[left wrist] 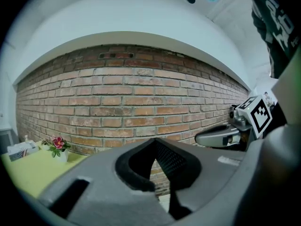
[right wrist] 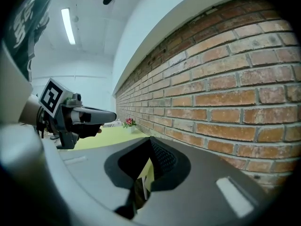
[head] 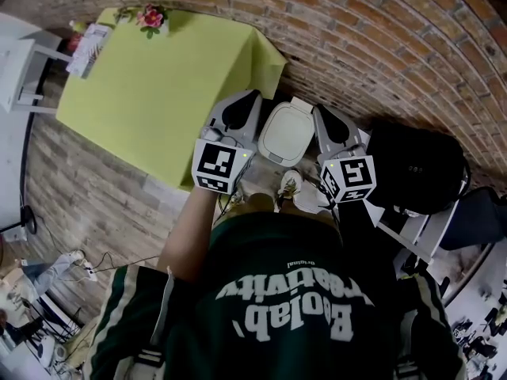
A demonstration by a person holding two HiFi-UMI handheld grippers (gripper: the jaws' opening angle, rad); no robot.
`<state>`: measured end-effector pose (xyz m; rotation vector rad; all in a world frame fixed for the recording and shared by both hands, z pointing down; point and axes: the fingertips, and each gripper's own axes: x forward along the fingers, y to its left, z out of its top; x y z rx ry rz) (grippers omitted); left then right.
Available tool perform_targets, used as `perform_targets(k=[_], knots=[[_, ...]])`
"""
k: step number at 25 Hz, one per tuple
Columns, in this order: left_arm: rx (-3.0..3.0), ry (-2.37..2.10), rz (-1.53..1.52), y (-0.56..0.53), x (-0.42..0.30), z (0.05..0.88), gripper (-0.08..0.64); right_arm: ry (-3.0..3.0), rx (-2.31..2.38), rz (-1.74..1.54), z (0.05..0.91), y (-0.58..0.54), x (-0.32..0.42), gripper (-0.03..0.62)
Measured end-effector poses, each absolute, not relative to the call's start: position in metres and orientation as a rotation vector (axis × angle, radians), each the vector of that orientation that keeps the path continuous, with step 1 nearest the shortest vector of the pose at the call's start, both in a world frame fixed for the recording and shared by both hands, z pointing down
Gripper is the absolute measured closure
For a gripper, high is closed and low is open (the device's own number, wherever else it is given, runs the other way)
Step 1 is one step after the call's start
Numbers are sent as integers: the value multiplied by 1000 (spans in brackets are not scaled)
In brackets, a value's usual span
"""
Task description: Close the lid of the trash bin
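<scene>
The white trash bin [head: 285,133] stands on the floor against the brick wall, straight ahead of me in the head view, and its lid lies flat on top. My left gripper [head: 253,95] hangs just left of the bin, its jaws shut with nothing between them. Just right of the bin is my right gripper [head: 317,110], also shut and empty. In the left gripper view the closed left gripper [left wrist: 157,147] points at the wall, and the right gripper [left wrist: 221,136] shows beside it. The right gripper view has the shut right gripper [right wrist: 149,145] with the left gripper [right wrist: 89,117] alongside.
A table under a yellow-green cloth [head: 158,77] stands left of the bin, with a flower pot [head: 151,17] and a tissue box [head: 87,50] on it. A black bag [head: 416,169] sits right of the bin. The brick wall [head: 372,46] runs behind.
</scene>
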<state>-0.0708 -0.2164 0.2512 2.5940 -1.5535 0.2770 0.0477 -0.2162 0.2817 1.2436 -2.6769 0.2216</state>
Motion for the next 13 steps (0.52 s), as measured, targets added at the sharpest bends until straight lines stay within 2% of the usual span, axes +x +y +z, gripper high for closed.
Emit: perform_targets(k=[13], knots=[[2603,-1587,271,-216,-79,238,552,-2702,1229,184,267,-222,38,583]])
